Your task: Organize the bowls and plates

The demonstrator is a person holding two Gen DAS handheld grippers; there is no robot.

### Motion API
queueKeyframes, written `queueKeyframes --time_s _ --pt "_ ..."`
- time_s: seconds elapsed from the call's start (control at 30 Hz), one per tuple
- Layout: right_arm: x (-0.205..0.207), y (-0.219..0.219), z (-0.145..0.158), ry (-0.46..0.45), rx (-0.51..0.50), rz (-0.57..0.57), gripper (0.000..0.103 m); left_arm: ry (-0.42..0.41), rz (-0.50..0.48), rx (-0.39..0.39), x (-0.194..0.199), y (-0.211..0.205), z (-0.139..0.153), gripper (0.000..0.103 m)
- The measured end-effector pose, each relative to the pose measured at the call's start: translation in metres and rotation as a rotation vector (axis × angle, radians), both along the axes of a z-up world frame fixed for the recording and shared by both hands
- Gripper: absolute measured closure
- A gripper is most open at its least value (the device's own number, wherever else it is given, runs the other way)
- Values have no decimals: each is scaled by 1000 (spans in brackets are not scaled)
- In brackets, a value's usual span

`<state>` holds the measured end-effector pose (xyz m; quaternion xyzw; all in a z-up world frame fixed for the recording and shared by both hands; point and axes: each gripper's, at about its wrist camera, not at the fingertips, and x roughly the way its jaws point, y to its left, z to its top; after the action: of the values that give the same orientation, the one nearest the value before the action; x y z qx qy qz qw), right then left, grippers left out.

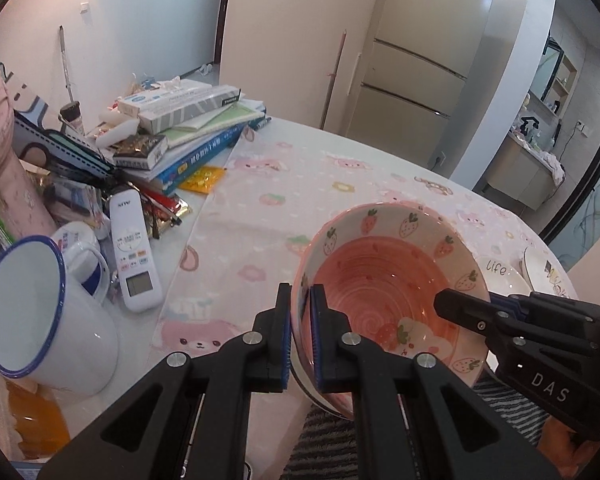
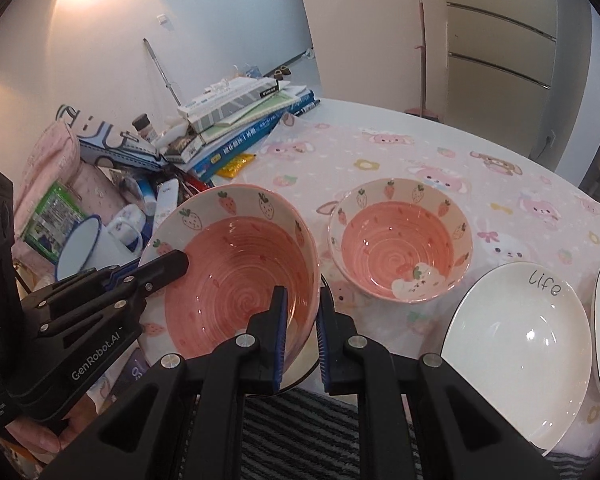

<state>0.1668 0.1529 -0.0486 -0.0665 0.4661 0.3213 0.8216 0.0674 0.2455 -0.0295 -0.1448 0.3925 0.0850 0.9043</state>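
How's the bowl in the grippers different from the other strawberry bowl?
The held bowl looks larger than the free bowl. The held bowl is tilted, pinched at its rim by both grippers; the free bowl sits upright on the cloth, untouched. Both are pink inside with strawberry rims.

A round table (image 2: pixel 380 110) is carrying a pink cartoon-print cloth (image 2: pixel 480 184). On the cloth a small strawberry bowl (image 2: pixel 400 240) is sitting, with a white plate (image 2: pixel 520 344) marked "life" lying nearby. At the table's cluttered side a stack of books (image 1: pixel 204 136), a white remote control (image 1: pixel 134 252) and an enamel mug (image 1: pixel 40 316) are resting.
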Motion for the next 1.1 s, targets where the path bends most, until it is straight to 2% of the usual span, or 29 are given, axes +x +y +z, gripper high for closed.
queueKeyframes --time_s 0.23,0.43,0.6,0.67,0.83,1.1 --pt "-2 6 -10 1 -38 6 88 20 -4 -13 -1 2 -15 97" --pt "0 7 -18 -1 -63 13 88 45 -13 6 1 -1 -25 97" --pt "-4 11 -19 -48 -105 65 88 47 -19 44 -1 -5 -28 96" --pt "0 10 -20 -30 -99 65 88 53 -17 29 1 -4 -32 95" --pt "8 7 -24 15 -90 69 88 63 -20 72 4 -9 -32 94" --pt "15 0 -19 54 -52 75 87 41 -23 34 0 -3 -28 95"
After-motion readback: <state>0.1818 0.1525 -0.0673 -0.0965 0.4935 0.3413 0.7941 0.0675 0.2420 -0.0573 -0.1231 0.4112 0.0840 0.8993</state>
